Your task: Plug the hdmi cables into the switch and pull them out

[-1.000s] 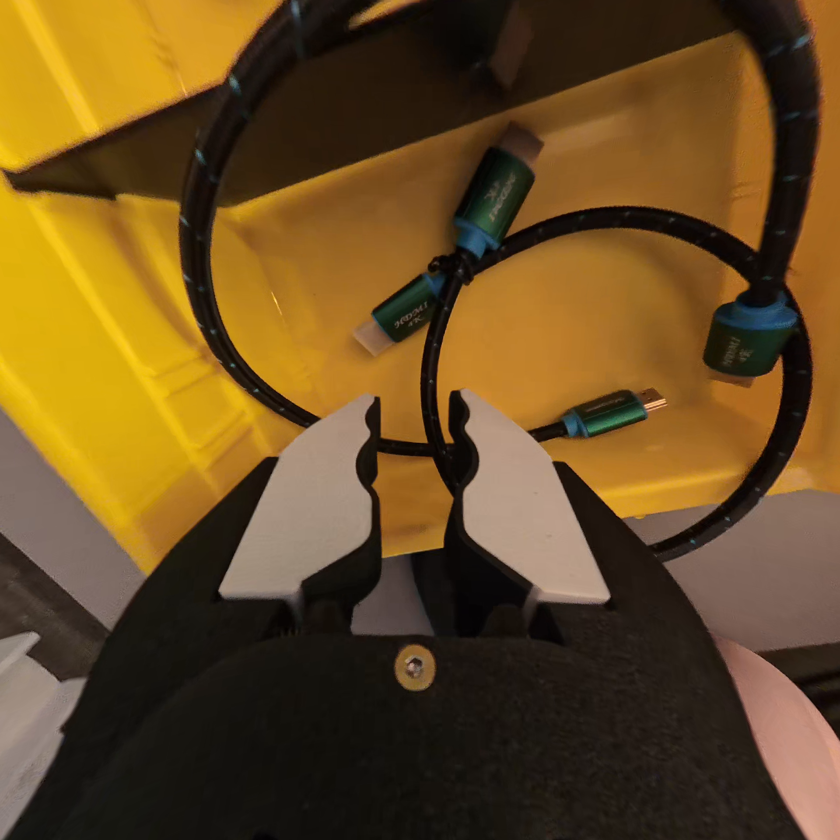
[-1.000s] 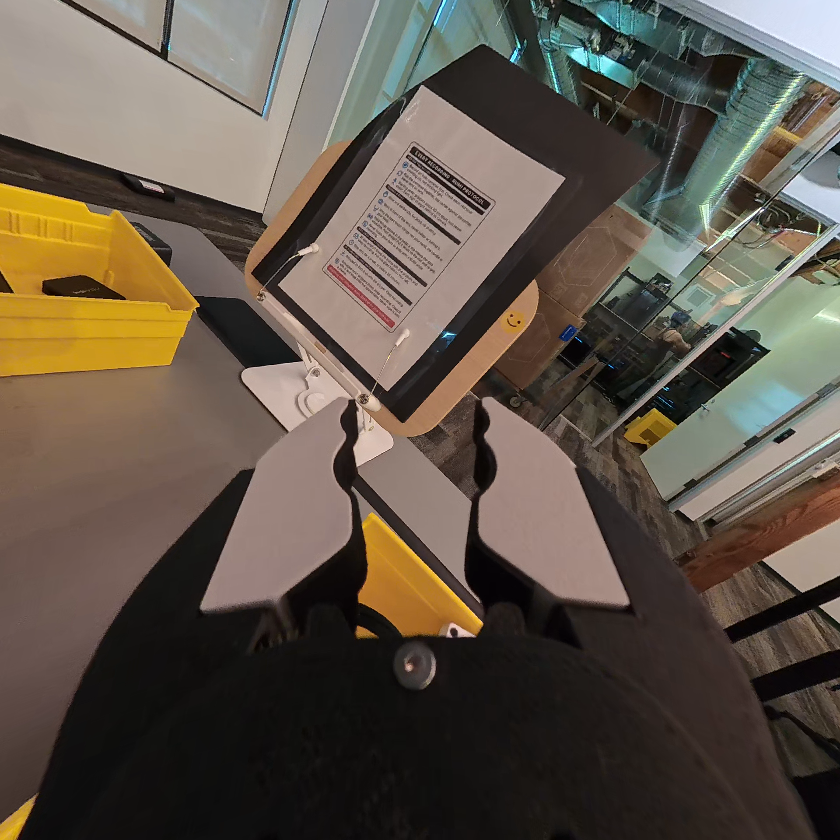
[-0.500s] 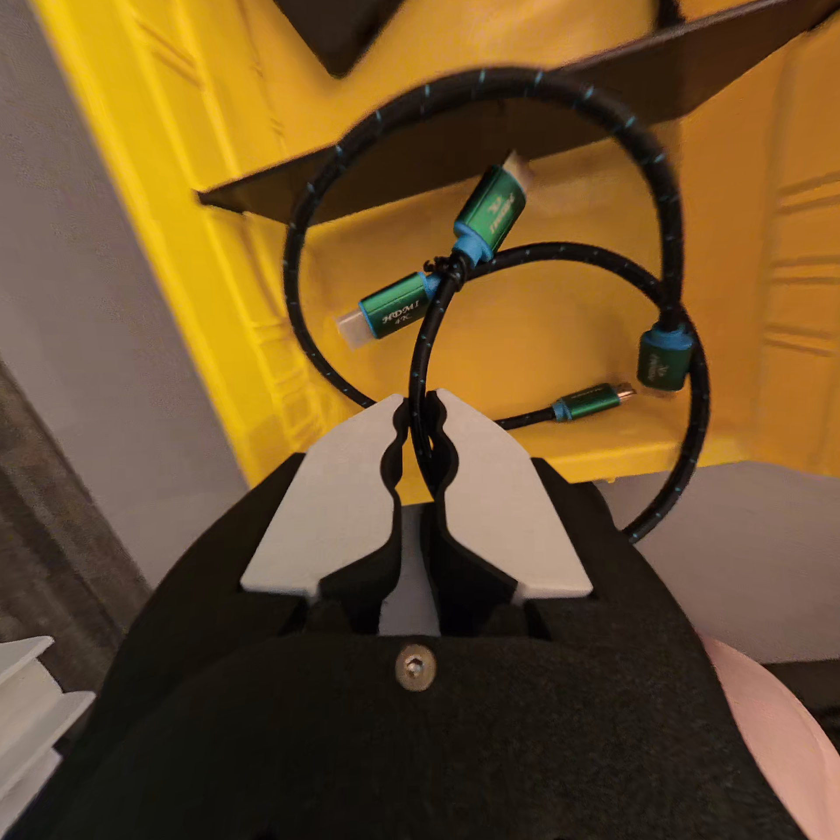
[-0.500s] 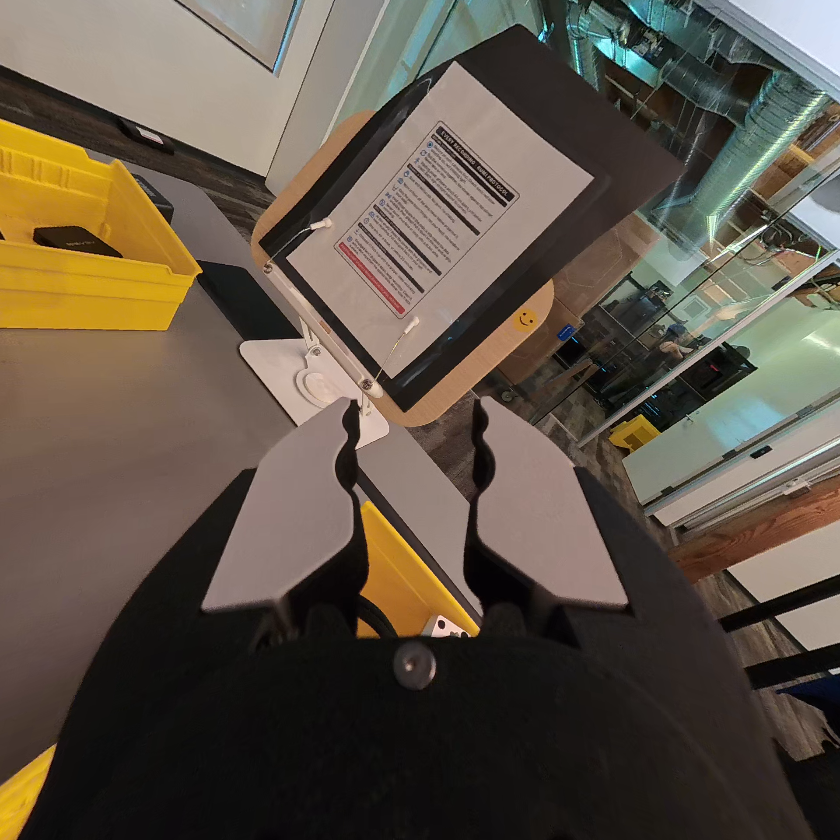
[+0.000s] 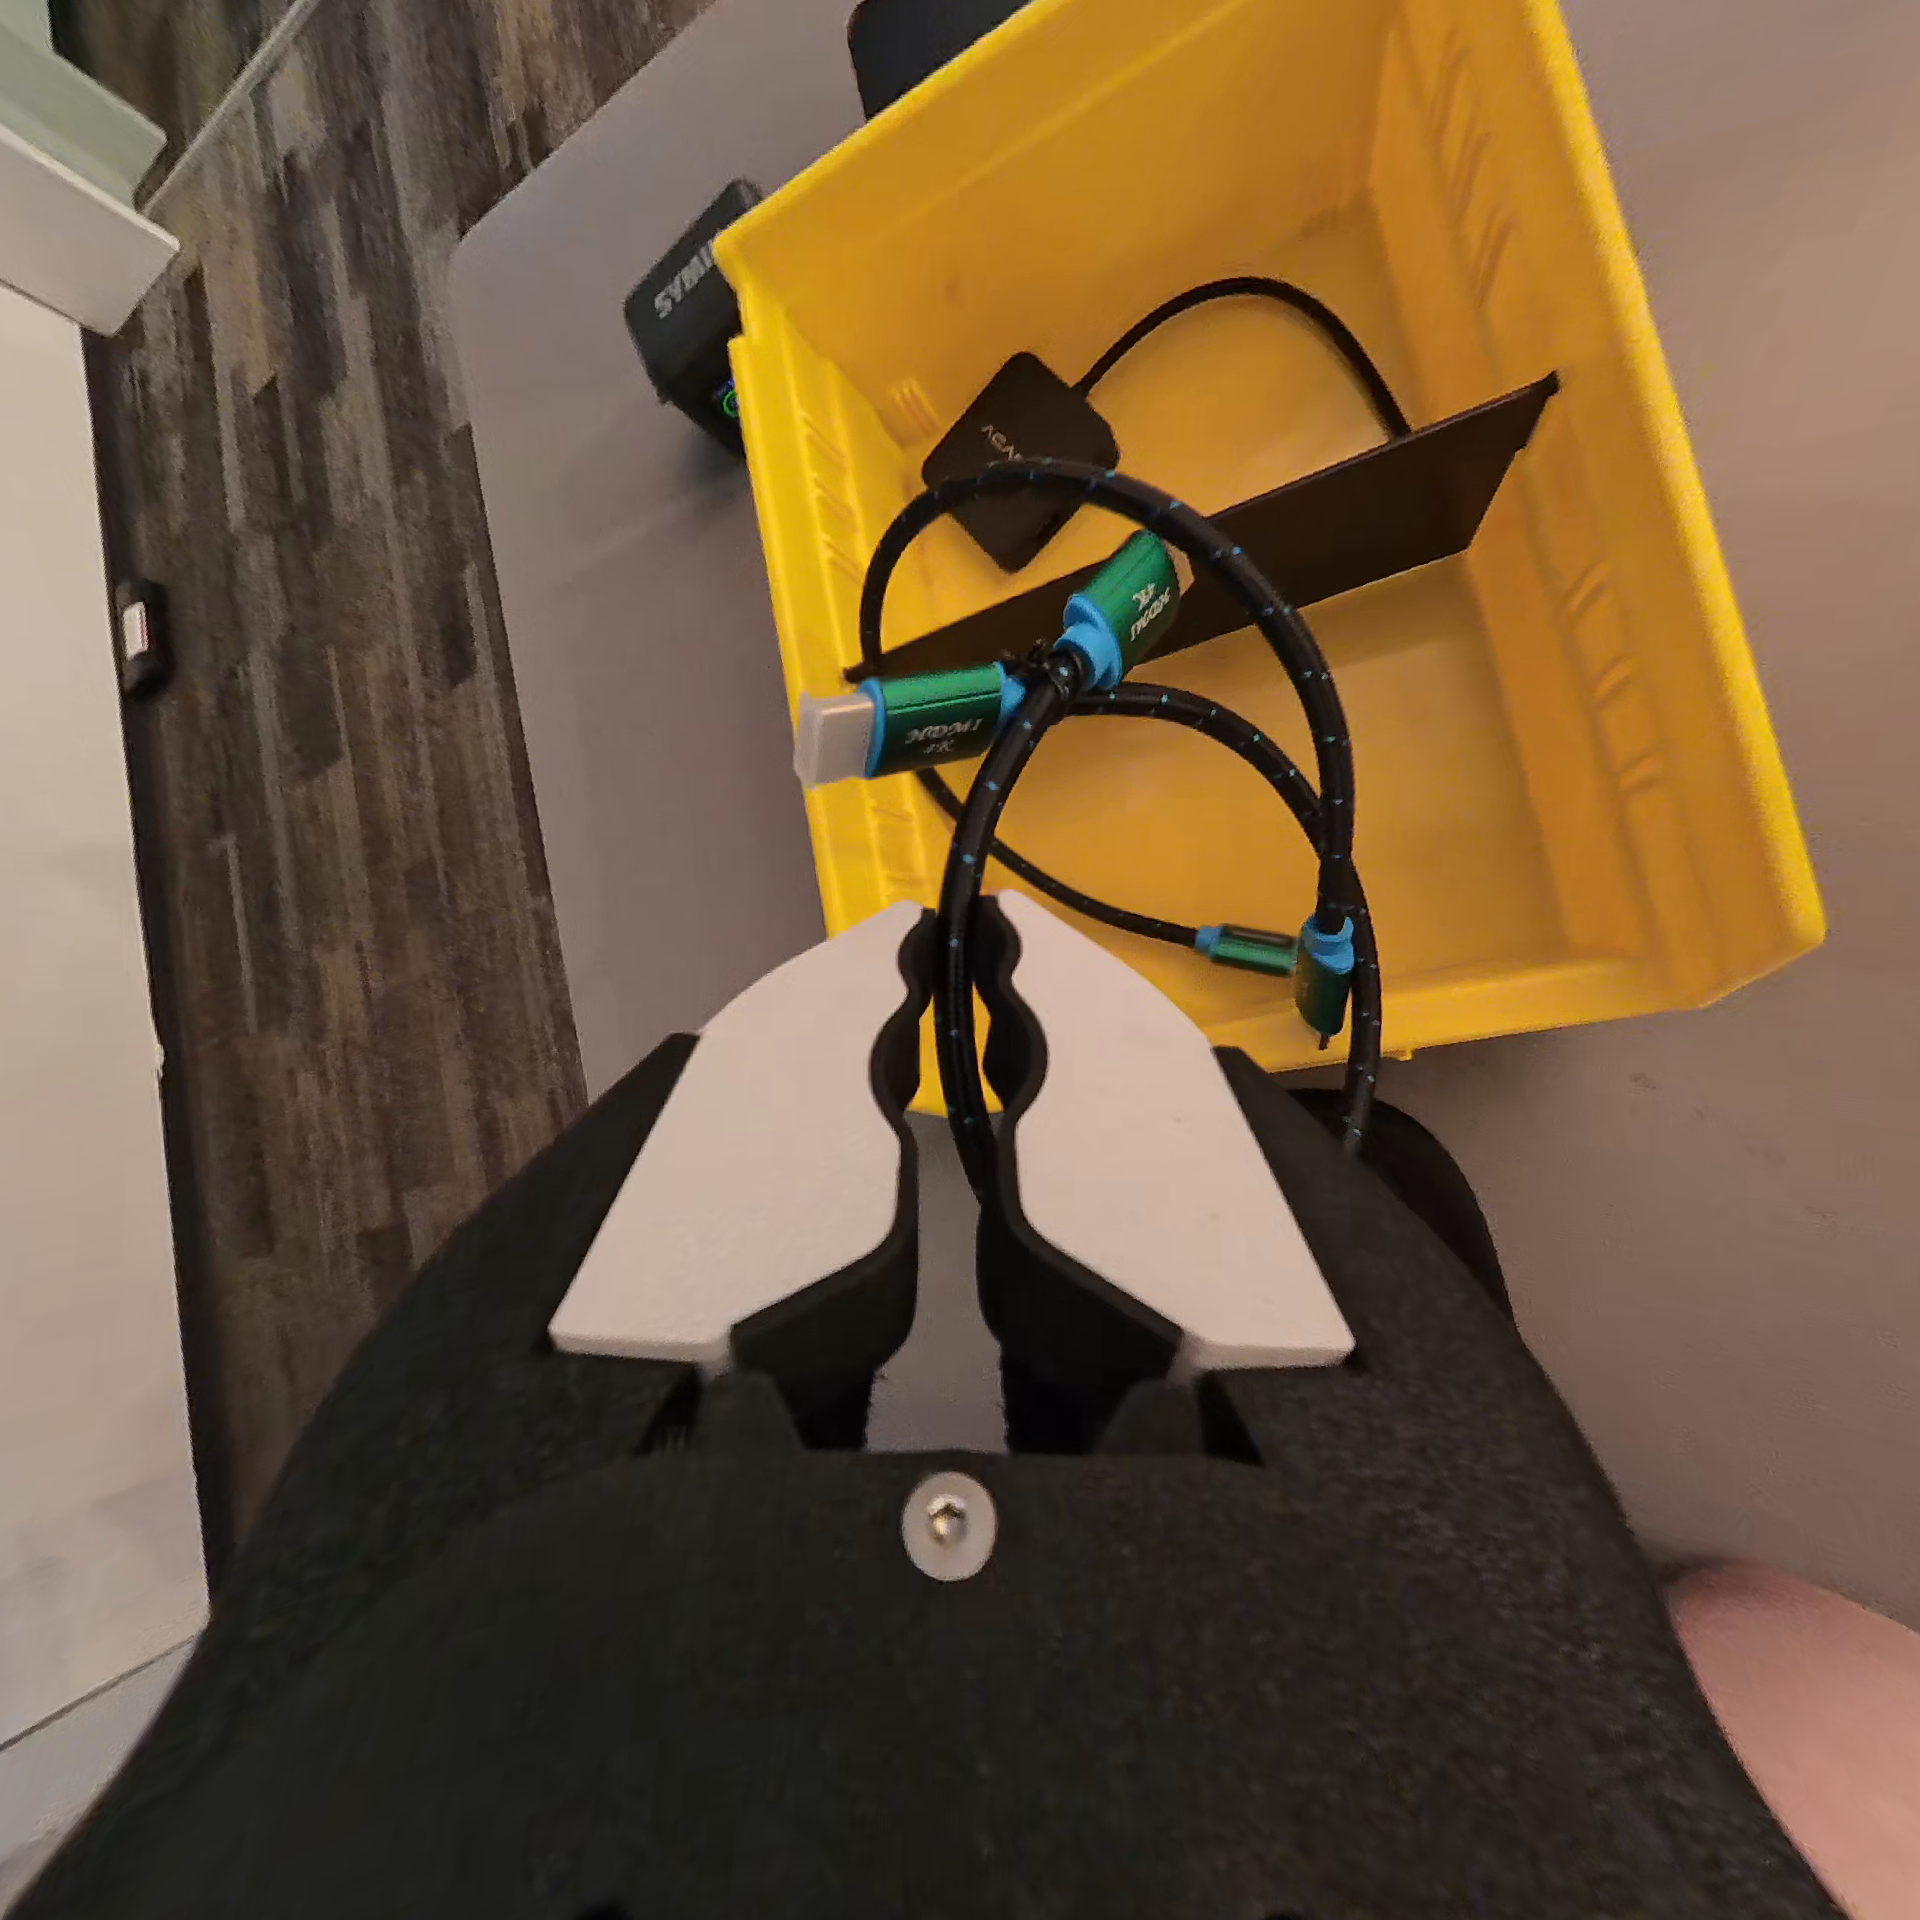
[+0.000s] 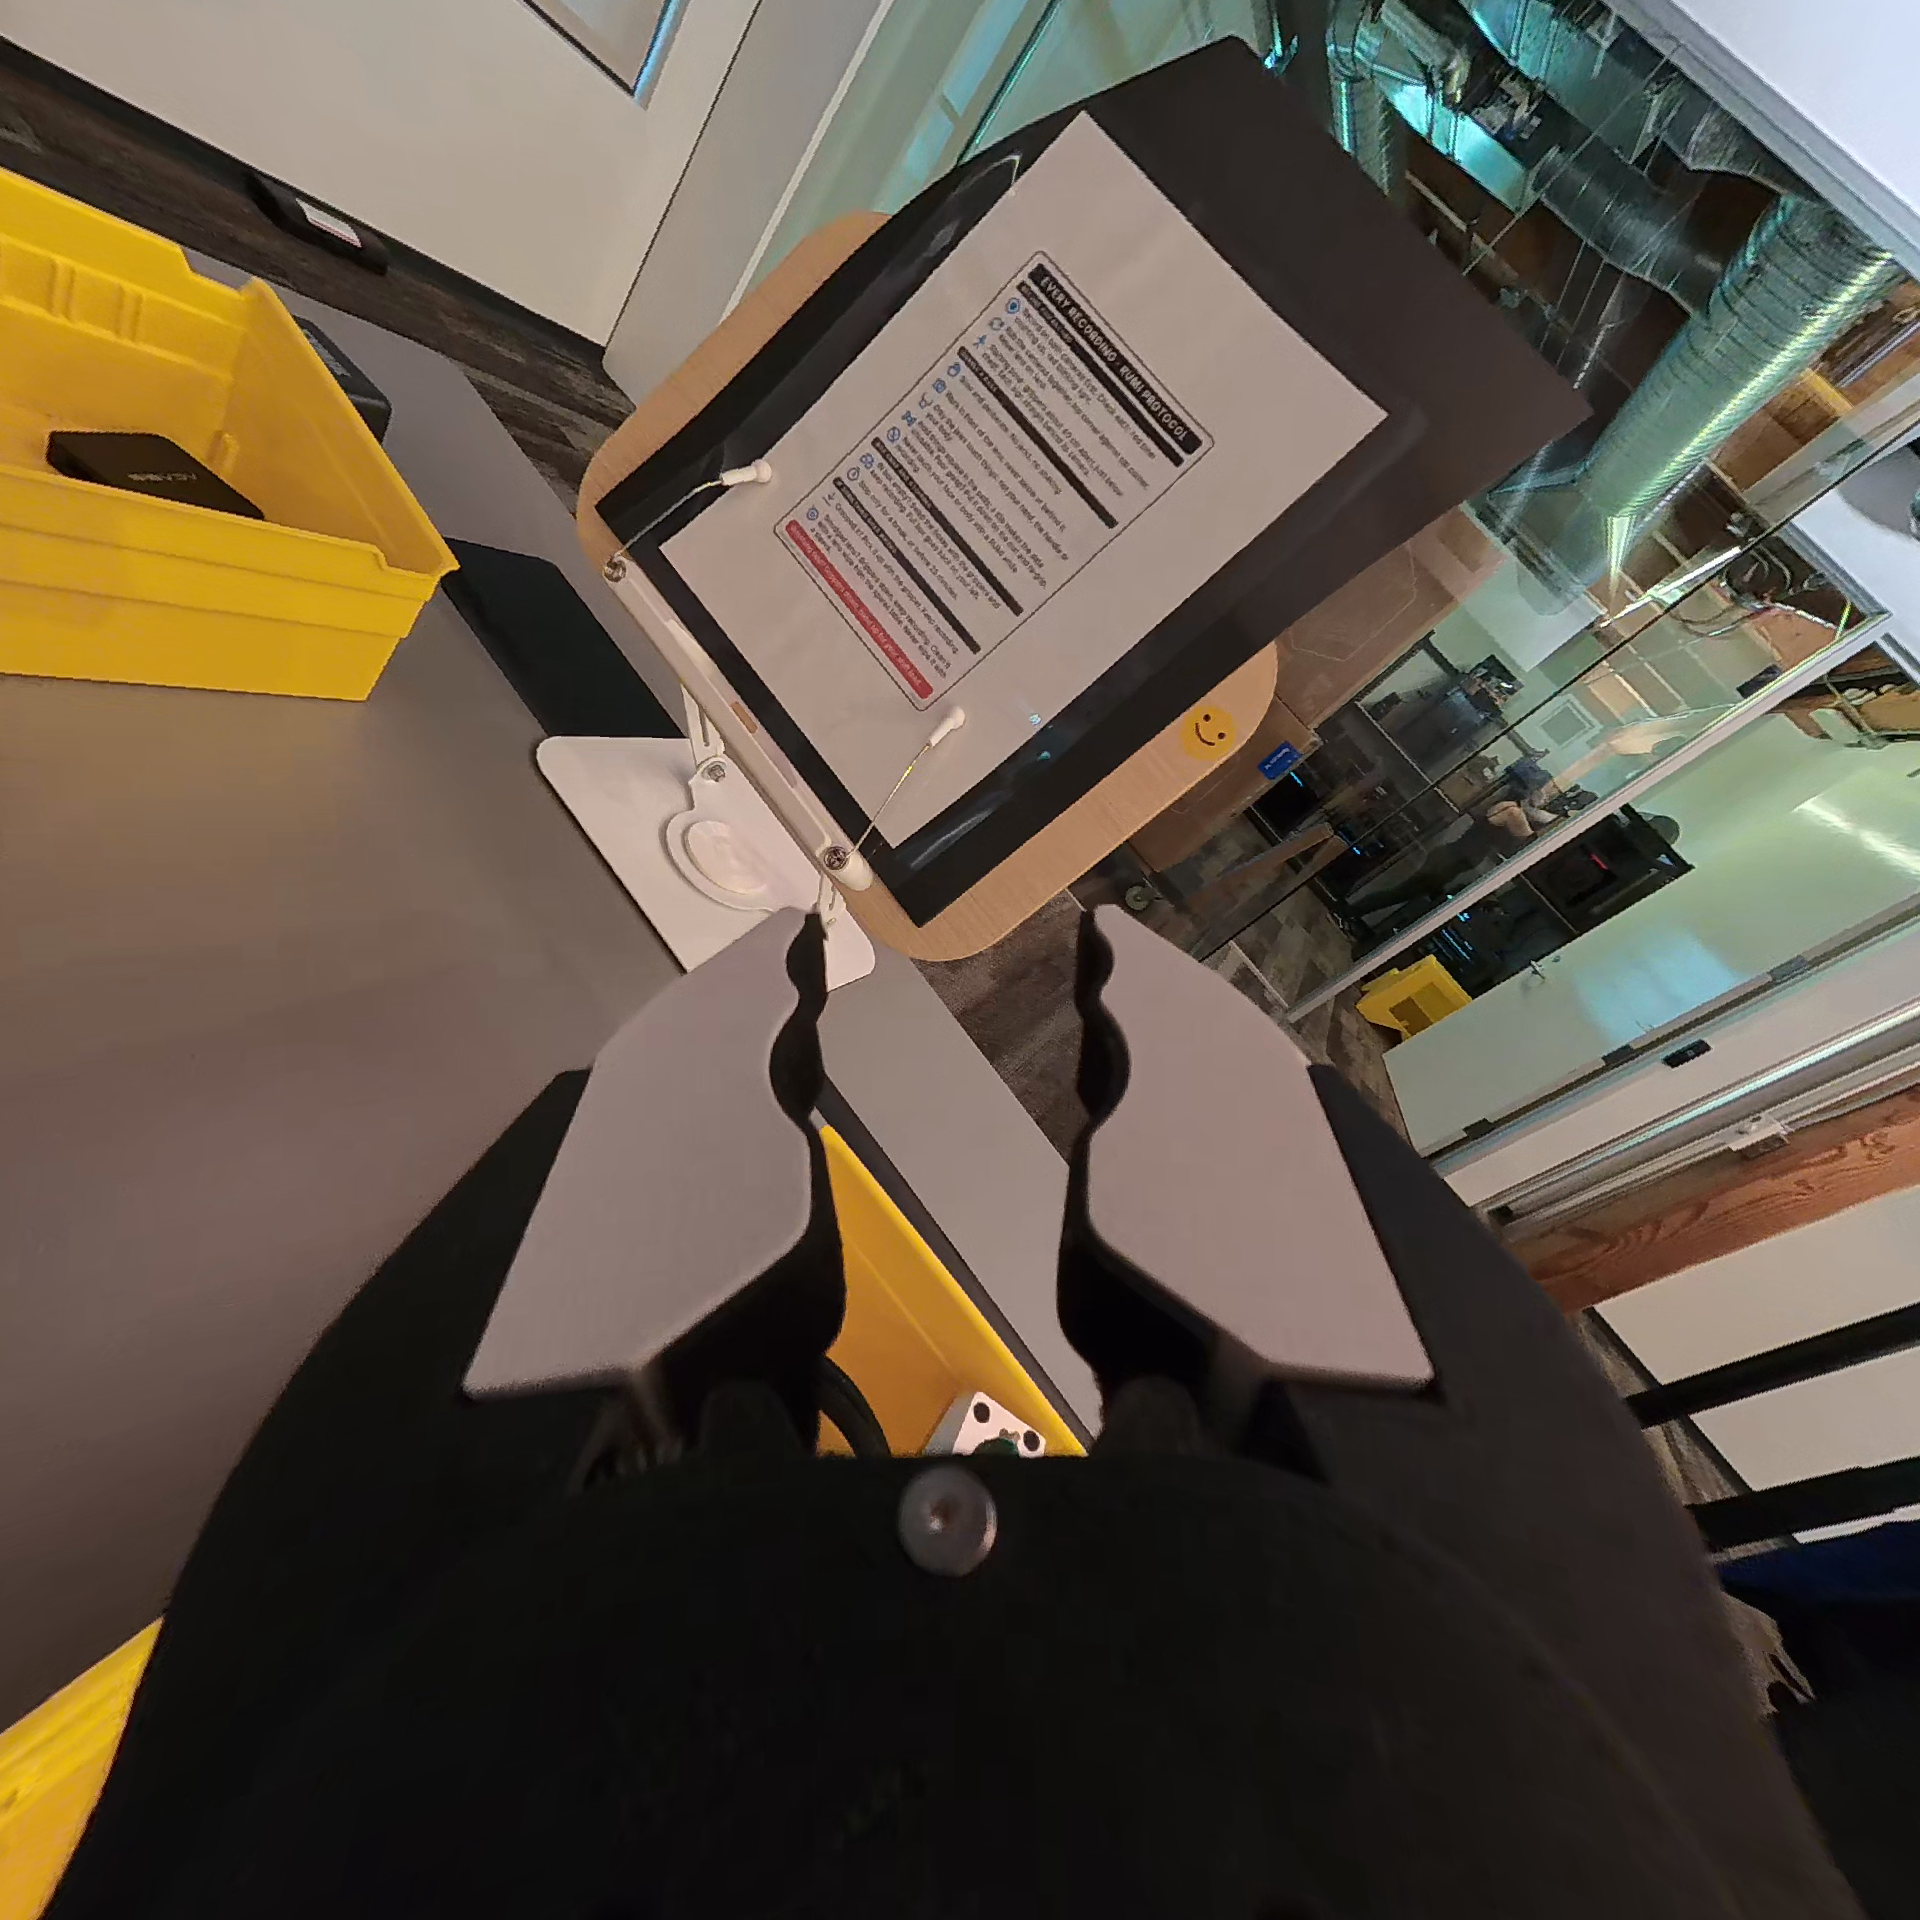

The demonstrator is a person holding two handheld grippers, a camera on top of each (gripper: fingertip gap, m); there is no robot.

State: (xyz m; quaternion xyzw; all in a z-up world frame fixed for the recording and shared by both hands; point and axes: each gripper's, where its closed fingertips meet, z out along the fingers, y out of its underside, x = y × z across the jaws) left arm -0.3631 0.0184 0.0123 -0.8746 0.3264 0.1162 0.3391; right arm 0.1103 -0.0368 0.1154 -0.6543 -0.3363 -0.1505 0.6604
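Note:
My left gripper [image 5: 958,920] is shut on a black braided HDMI cable [image 5: 966,862] and holds it lifted above the yellow bin [image 5: 1662,644]. Its green plugs [image 5: 914,722] are tied together and hang over the bin's left wall. Another green plug [image 5: 1325,987] dangles at the right. A thinner cable's small green plug [image 5: 1247,948] lies on the bin floor. A black switch [image 5: 1018,457] with its own cord lies in the bin's far compartment, behind a black divider [image 5: 1371,488]. My right gripper [image 6: 945,930] is open and empty above the grey table. The switch also shows in the right wrist view [image 6: 151,473].
A black device [image 5: 686,301] sits on the table beside the bin's far left corner. In the right wrist view a tablet on a white stand [image 6: 727,831] shows a page, with a dark pad [image 6: 551,634] beside it. A second yellow bin [image 6: 935,1309] lies under my right gripper. Tip to tip, the grippers are about 50 cm apart. The black device [image 5: 686,301] sits 30 cm or so from the ends of my left fingers.
My left gripper closed on the braided cable and lifted it up and back out of the bin, the camera pulling far away. My right gripper shifted only slightly and stayed open.

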